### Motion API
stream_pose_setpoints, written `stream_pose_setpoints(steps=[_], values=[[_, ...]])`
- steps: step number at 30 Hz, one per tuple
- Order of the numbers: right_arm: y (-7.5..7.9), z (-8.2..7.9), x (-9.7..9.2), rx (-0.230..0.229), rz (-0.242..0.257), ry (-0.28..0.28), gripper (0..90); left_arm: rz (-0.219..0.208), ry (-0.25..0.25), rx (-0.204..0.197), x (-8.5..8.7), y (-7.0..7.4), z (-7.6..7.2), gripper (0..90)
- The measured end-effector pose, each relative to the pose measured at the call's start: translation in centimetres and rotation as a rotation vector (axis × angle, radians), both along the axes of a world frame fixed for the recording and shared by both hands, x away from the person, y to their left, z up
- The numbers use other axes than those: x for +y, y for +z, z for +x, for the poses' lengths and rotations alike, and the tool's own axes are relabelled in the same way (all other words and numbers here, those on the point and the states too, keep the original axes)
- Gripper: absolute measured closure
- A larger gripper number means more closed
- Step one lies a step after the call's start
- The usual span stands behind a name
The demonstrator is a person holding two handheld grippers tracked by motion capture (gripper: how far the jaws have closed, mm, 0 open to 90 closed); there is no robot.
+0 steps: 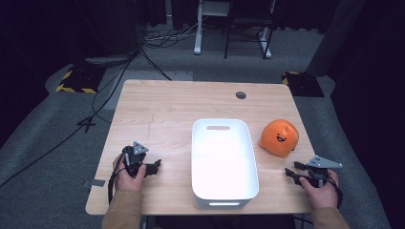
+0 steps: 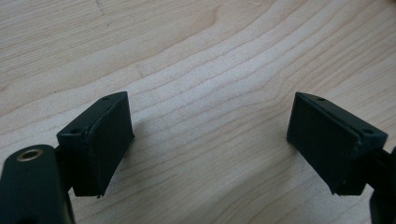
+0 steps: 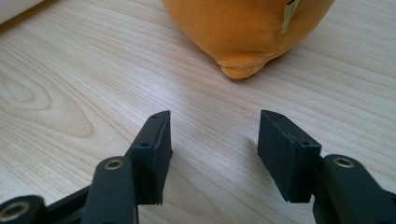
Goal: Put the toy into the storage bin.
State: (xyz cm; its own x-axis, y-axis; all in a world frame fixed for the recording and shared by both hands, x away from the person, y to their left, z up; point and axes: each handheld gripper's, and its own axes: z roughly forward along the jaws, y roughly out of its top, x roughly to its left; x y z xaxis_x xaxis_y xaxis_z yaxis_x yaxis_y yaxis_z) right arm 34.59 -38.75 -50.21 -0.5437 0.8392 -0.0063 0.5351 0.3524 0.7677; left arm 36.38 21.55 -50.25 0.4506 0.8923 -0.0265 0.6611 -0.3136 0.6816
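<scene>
Orange plush toy (image 3: 247, 32) sits just ahead of the right gripper (image 3: 212, 154), whose parted jaws hold nothing; its top is cut off in that gripper's view. Bare table (image 1: 157, 109) lies between the left gripper's (image 2: 210, 140) wide, empty jaws, with the white bin (image 1: 223, 191) beside it.

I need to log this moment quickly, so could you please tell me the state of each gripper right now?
Left gripper: open, nothing between its jaws, over bare table.
Right gripper: open, holding nothing, short of the orange plush toy.
</scene>
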Motion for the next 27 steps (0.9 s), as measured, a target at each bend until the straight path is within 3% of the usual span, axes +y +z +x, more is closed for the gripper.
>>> stream_pose_setpoints(steps=[6,11,15,17,18,27], values=[[0.0,0.0,0.0,0.003,-0.005,-0.017,41.2,-0.001,0.000,0.001,0.0,0.0,0.0,14.7],[0.4,0.0,0.1,-0.010,0.007,-0.046,44.1,0.003,-0.004,0.001,0.0,0.0,0.1,14.3],[1.9,-0.2,0.1,-0.014,0.022,-0.055,47.8,0.004,-0.006,0.006,0.0,0.0,0.1,14.3],[3.0,-0.4,-0.1,0.022,0.030,-0.071,50.5,0.005,-0.006,0.004,0.0,0.0,0.1,14.2],[3.4,-0.4,-0.3,0.019,0.047,-0.061,53.2,0.005,-0.006,0.005,0.0,0.0,0.1,14.2],[7.5,-0.2,-0.3,-0.063,0.095,-0.007,56.7,0.003,-0.008,0.006,0.0,0.0,0.1,14.4]])
